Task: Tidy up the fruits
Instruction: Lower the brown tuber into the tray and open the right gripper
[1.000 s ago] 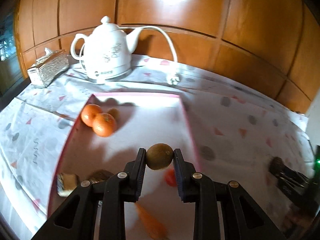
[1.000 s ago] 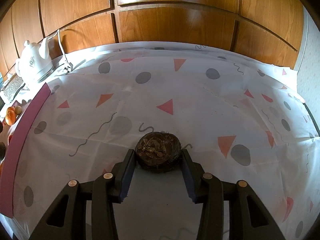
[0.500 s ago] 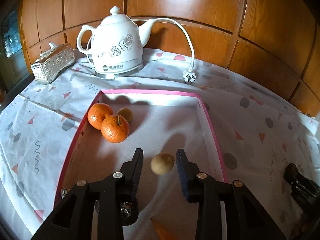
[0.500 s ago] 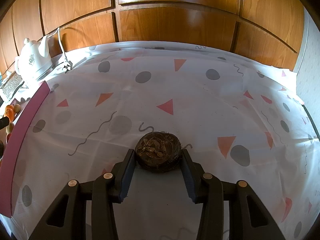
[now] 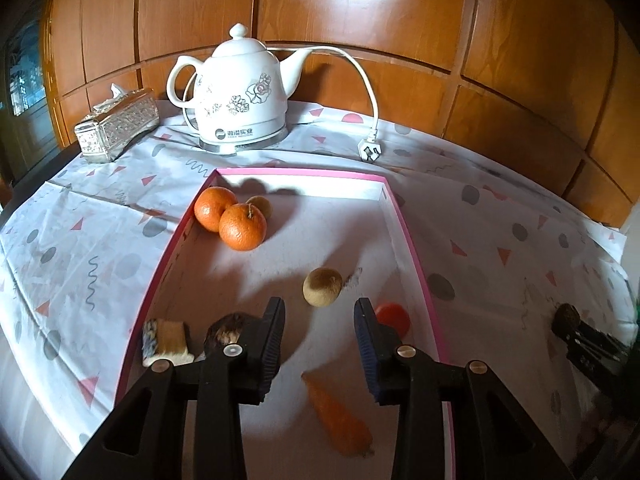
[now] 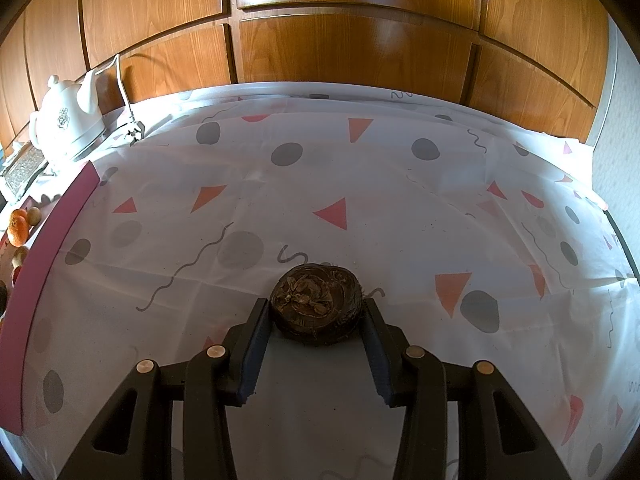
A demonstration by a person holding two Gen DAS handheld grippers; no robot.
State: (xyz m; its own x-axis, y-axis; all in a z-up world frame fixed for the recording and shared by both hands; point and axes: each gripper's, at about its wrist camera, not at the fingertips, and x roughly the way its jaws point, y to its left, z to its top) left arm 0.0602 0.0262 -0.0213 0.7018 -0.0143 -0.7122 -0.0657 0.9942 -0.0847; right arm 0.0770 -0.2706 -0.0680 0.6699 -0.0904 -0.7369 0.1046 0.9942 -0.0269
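left hand-held gripper (image 5: 320,312) gaping, brown fruit (image 5: 322,287) just ahead in pink tray (image 5: 412,240); right hand-held gripper (image 6: 316,314) clamped on dark fruit (image 6: 316,304); next, judged: carry it trayward.

White electric kettle (image 5: 239,96) on a patterned tablecloth (image 5: 500,236).
A silver tissue box (image 5: 116,125) sits left; its unplugged cord (image 5: 370,148) lies right.

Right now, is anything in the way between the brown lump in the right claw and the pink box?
Nothing visible is. The right gripper holds the brown lump, and only bare tablecloth lies between it and the pink box on its left.
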